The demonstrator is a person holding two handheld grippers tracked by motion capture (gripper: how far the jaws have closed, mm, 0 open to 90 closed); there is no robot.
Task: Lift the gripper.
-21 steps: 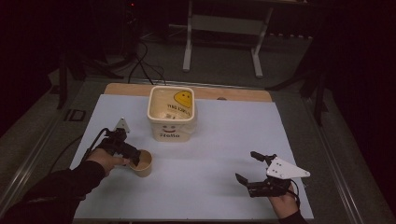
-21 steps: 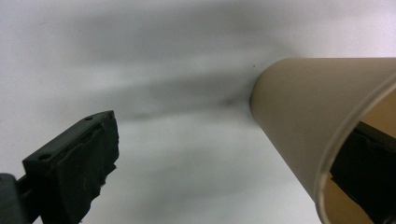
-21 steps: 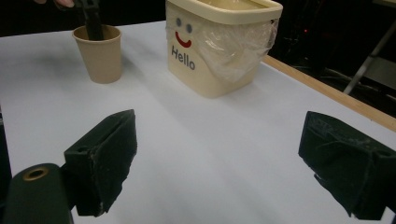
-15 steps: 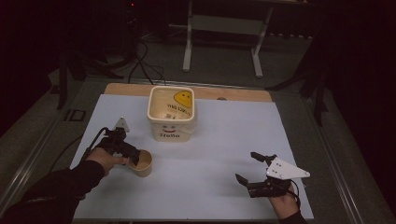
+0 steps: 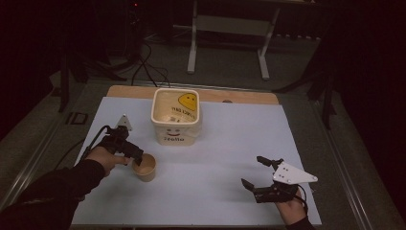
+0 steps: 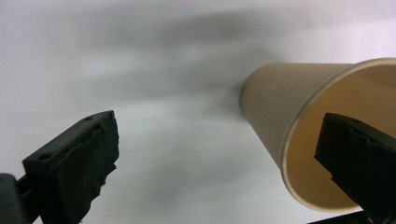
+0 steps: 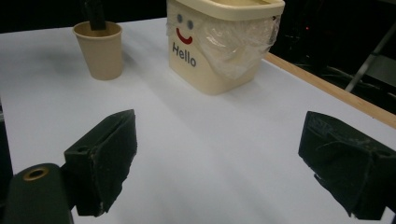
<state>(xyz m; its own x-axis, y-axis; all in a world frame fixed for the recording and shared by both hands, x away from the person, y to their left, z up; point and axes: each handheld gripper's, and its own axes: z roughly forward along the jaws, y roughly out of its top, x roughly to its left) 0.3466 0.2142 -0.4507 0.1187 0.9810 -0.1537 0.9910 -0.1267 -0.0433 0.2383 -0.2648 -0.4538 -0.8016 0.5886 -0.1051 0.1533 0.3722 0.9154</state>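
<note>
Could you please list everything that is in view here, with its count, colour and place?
Paper cup: one, tan, upright on the sheet's left side, in front of the bin.
Bin: one, cream, smiley face and "Hello", clear liner, at the sheet's far middle.
Sheet: one, white, covering the table.
Table: one, wooden edge showing at the back.
Metal stand: one, grey, on the floor beyond.
Left claw: one, black, open, one jaw inside the cup's rim.
Right claw: one, black, open, near right.

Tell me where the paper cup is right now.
In the high view the paper cup stands upright on the white table, front-left of the cream bucket, with one jaw of the open left hand-held gripper inside its rim.
</note>
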